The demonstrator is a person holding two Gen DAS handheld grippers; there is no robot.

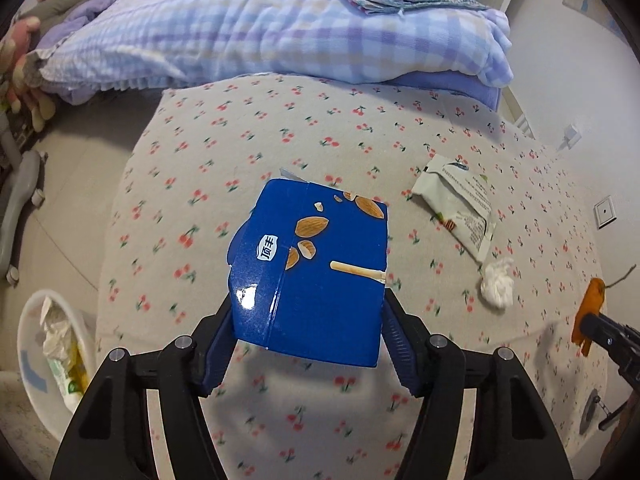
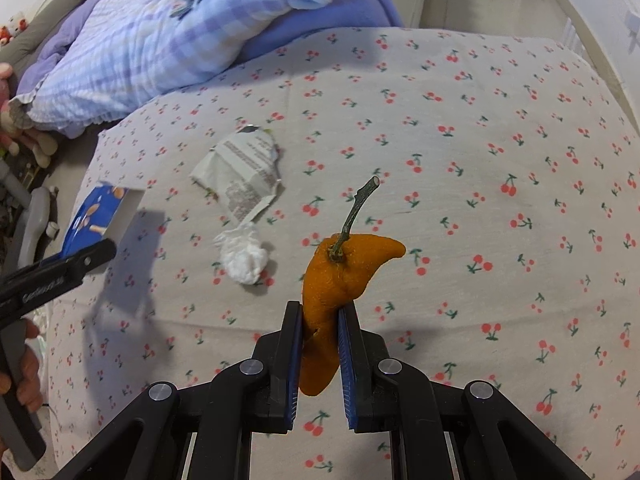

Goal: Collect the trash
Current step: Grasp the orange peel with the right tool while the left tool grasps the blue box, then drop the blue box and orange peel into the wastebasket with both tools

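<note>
My left gripper point(image 1: 308, 312) is shut on a blue snack box point(image 1: 312, 268) and holds it above the cherry-print bed point(image 1: 240, 140). The box also shows at the left of the right wrist view point(image 2: 96, 212). My right gripper point(image 2: 319, 312) is shut on an orange peel with a stem point(image 2: 340, 272), lifted above the bed; it shows at the right edge of the left wrist view point(image 1: 590, 308). A torn white wrapper point(image 1: 456, 204) point(image 2: 244, 176) and a crumpled white tissue point(image 1: 498, 284) point(image 2: 244, 256) lie on the bed between the grippers.
A white trash bin point(image 1: 30, 364) holding wrappers stands on the floor at the bed's left. A folded plaid quilt point(image 1: 260, 28) with cloths on top lies at the far end of the bed. Plush toys point(image 1: 20, 64) and a chair base point(image 1: 20, 208) are at far left.
</note>
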